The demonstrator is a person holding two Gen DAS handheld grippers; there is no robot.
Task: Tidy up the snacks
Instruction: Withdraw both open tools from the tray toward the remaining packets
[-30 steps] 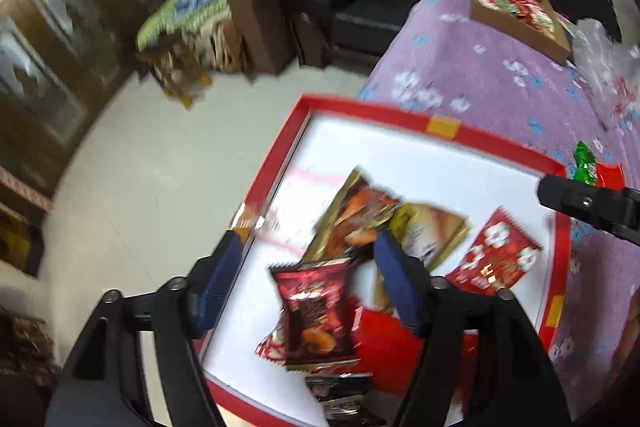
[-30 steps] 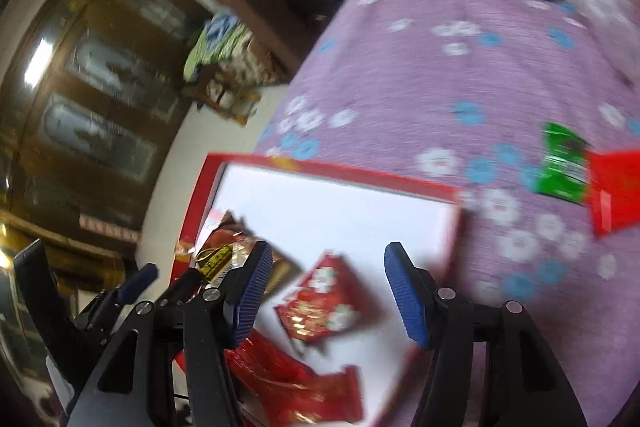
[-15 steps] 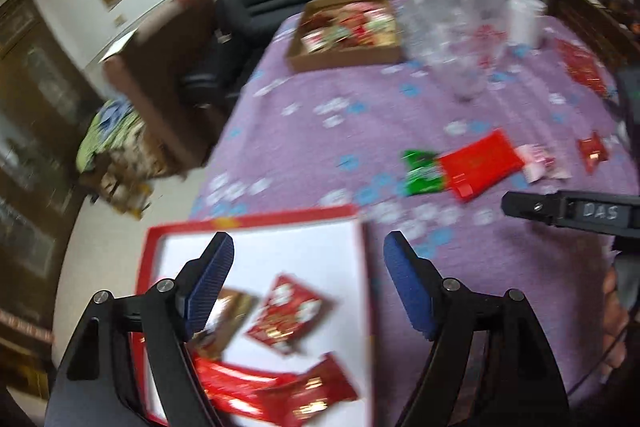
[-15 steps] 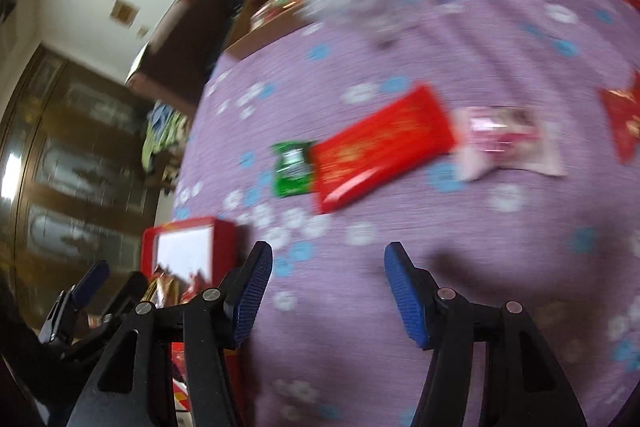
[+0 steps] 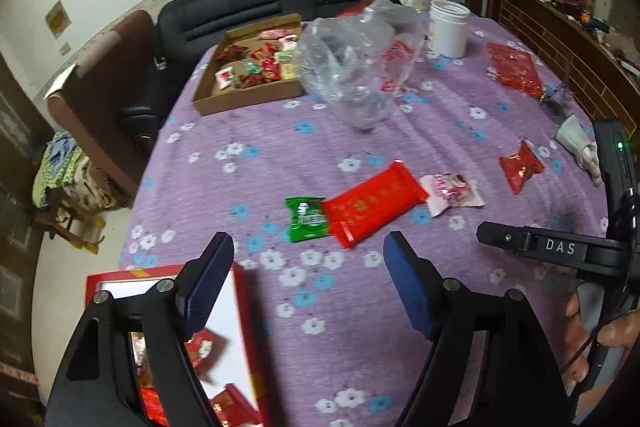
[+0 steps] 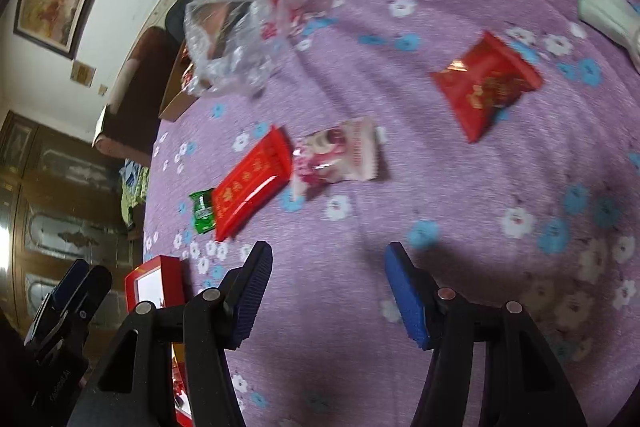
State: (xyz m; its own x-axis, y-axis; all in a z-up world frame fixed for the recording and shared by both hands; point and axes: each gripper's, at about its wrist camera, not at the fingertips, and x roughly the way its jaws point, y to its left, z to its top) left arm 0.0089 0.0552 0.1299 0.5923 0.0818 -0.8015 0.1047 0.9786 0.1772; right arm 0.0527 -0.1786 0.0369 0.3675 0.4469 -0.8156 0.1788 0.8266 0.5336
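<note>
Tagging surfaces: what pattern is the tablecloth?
Purple tablecloth with white and blue flowers, clearest in the left wrist view.

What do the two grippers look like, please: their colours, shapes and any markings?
Both grippers are alike. The left gripper has black angular arms with round silver pivot pins, and two flat, ribbed dark blue pads. The right gripper has the same black frame and blue pads. In the left view, its side bar carries white letters, DAS, a small green light glows above, and a thin dark cable passes the hand.

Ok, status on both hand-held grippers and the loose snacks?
Left hand-held gripper open, empty. Right hand-held gripper open, empty. Long red packet, green packet, pink-white packet loose on purple cloth; nothing in the way.
</note>
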